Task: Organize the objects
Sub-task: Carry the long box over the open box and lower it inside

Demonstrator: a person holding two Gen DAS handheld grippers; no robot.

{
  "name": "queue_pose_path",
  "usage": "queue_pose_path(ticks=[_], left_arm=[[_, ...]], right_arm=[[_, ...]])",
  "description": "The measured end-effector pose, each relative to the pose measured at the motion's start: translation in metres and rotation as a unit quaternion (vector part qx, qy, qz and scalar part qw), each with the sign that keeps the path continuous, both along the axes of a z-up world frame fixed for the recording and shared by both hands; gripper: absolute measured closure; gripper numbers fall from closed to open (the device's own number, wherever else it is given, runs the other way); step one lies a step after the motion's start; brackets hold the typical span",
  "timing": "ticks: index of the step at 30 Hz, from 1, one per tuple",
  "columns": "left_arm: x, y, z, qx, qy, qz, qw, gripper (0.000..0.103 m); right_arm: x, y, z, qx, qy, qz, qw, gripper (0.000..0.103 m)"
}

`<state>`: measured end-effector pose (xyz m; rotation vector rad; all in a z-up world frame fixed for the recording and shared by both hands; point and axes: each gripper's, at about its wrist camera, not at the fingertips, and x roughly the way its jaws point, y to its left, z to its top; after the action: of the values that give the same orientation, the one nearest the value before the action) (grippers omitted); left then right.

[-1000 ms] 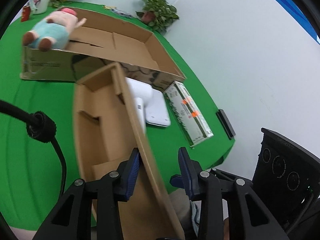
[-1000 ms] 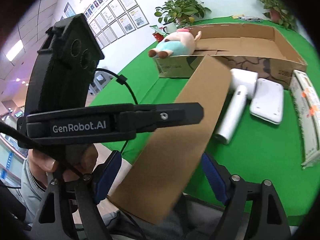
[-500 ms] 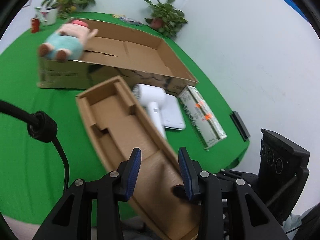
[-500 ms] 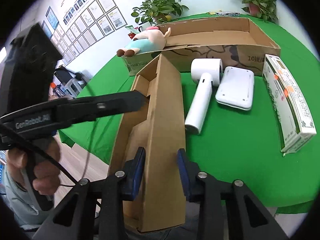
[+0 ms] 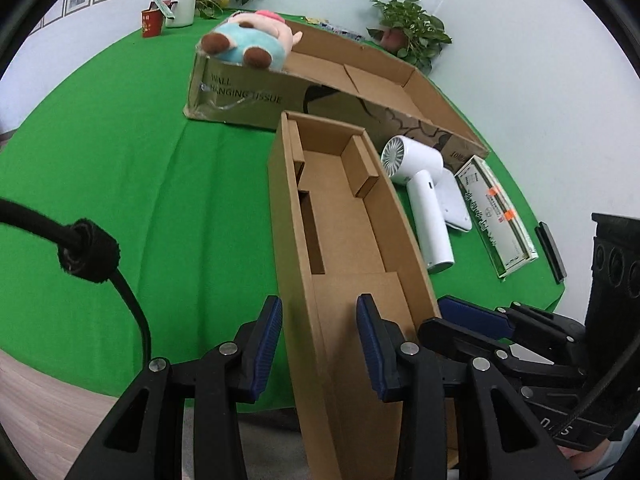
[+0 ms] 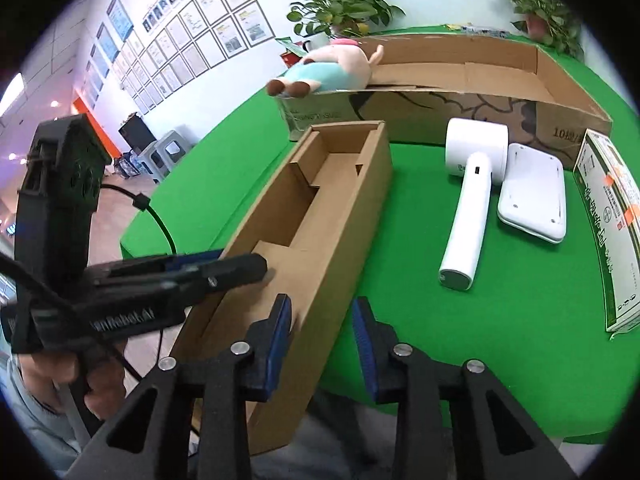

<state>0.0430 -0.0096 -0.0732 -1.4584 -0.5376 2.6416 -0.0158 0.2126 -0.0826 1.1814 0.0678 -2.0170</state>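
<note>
The narrow cardboard box (image 5: 352,216), open-topped with inner dividers, lies lengthwise on the green bench (image 5: 120,184), its near end jutting past the edge. The left hand-held gripper (image 5: 318,344) pinches the box's left wall between its blue pads. The right hand-held gripper (image 6: 322,336) clamps the right wall likewise. A white hair dryer (image 6: 470,200) lies just beside the box.
</note>
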Motion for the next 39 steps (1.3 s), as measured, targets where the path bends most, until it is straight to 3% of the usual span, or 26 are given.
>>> queue_pose_path(ticks=[3, 5, 9, 14, 16, 25, 32, 39], left_arm=[[-0.002, 0.001, 0.000, -0.015, 0.002, 0.007, 0.9999, 0.068], [-0.004, 0.003, 0.002, -0.032, 0.003, 0.005, 0.9995, 0.068], [-0.008, 0.005, 0.003, -0.031, 0.005, 0.002, 0.9995, 0.080], [-0.011, 0.011, 0.006, -0.044, 0.004, -0.001, 0.9990, 0.083], [-0.010, 0.011, 0.009, -0.052, 0.005, 0.001, 0.9987, 0.091], [-0.012, 0.026, 0.066, -0.097, 0.074, -0.007, 0.9925, 0.093], [-0.040, 0.037, 0.112, -0.122, 0.134, -0.015, 0.9834, 0.093], [-0.075, 0.037, 0.144, -0.135, 0.165, -0.028, 0.9767, 0.093]], right_arm=[[0.000, -0.010, 0.000, 0.018, 0.015, -0.005, 1.000, 0.074], [-0.001, -0.017, -0.002, 0.025, 0.018, -0.003, 1.000, 0.080], [0.000, -0.027, -0.002, 0.042, 0.038, -0.007, 0.998, 0.085], [-0.001, -0.026, -0.001, 0.043, 0.041, -0.014, 0.998, 0.086], [-0.001, -0.028, -0.001, 0.043, 0.042, -0.018, 0.998, 0.087], [0.006, -0.017, 0.039, 0.003, 0.121, -0.046, 0.992, 0.088], [-0.017, -0.012, 0.074, -0.018, 0.171, -0.078, 0.982, 0.090], [-0.051, -0.016, 0.098, -0.028, 0.199, -0.097, 0.975, 0.091]])
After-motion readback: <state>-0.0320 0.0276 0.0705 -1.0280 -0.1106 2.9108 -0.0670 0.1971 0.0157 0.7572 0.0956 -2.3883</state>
